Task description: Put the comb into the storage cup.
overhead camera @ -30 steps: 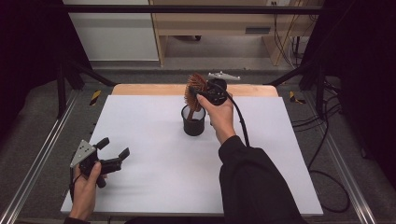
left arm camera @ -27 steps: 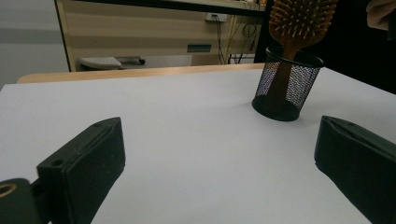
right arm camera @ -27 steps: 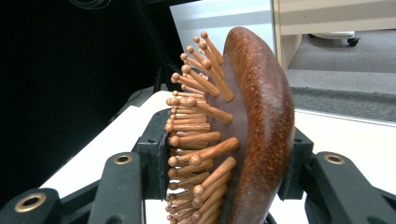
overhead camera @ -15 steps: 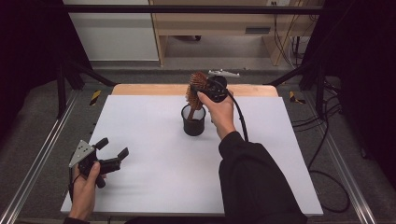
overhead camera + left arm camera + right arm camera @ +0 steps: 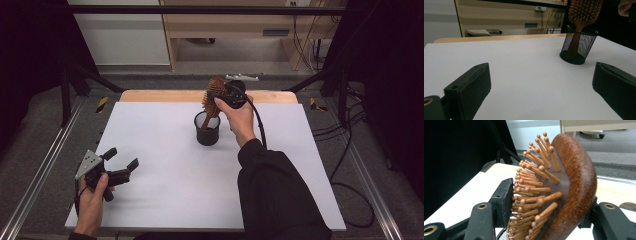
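A wooden paddle hairbrush [image 5: 216,86] stands handle down in a black mesh cup [image 5: 207,131] at the back middle of the white table [image 5: 160,200]. My right gripper [image 5: 218,99] closes around the brush head [image 5: 574,182]: one pad touches the bristle tips and the other lies against the wooden back. Its jaws have just been opening, with the head still between them. My left gripper [image 5: 122,157] rests at the front left, held in a hand, open and empty. From the left gripper [image 5: 541,82], the cup [image 5: 577,47] and brush [image 5: 585,10] lie far ahead to the right.
A wooden strip [image 5: 160,95] runs along the table's back edge. Metal rails [image 5: 40,175] flank the table on both sides. The right gripper's cable [image 5: 261,125] trails over the forearm. Bare white surface spreads between the cup and the left gripper.
The brush head and the right hand have shifted slightly rightward above the cup. The left hand and its gripper have stayed where they were.
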Action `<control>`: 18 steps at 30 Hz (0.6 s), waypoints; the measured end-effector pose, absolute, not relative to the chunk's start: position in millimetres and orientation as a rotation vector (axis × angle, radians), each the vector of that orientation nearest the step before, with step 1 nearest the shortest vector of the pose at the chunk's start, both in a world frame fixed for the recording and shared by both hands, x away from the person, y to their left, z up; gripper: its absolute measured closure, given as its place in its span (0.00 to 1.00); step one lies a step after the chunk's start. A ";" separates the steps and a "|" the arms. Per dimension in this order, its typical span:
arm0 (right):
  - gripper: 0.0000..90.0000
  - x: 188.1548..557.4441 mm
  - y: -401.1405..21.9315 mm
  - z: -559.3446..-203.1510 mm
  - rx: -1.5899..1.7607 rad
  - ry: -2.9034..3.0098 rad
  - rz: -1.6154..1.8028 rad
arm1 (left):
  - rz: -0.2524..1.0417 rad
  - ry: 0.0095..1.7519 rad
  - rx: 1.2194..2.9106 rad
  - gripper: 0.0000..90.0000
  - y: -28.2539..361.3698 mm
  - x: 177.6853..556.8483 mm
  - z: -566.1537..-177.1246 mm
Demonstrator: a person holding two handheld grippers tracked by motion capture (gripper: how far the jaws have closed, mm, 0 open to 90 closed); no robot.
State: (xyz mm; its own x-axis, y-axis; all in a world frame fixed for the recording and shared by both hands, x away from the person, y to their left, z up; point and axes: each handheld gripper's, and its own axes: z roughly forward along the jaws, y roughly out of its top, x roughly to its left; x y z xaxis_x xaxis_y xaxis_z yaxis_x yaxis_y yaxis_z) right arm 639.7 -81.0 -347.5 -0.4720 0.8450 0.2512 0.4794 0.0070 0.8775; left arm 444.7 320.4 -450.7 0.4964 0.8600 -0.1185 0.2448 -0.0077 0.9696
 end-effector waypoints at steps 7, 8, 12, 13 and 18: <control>0.45 642.6 -84.9 -349.9 1.379 1.938 1.443 | 0.641 0.994 1.539 0.02 321.1 444.6 -450.7; 0.45 642.9 -85.2 -350.0 1.382 1.937 1.445 | 0.642 0.994 1.538 0.02 321.3 444.6 -450.6; 0.44 643.1 -86.7 -350.3 1.380 1.934 1.447 | 0.643 0.995 1.537 0.02 321.3 444.6 -450.8; 0.44 643.0 -87.0 -350.1 1.378 1.935 1.445 | 0.643 0.995 1.536 0.02 321.2 444.6 -450.7; 0.42 642.8 -90.8 -349.7 1.380 1.936 1.439 | 0.644 0.990 1.545 0.02 320.0 444.9 -450.6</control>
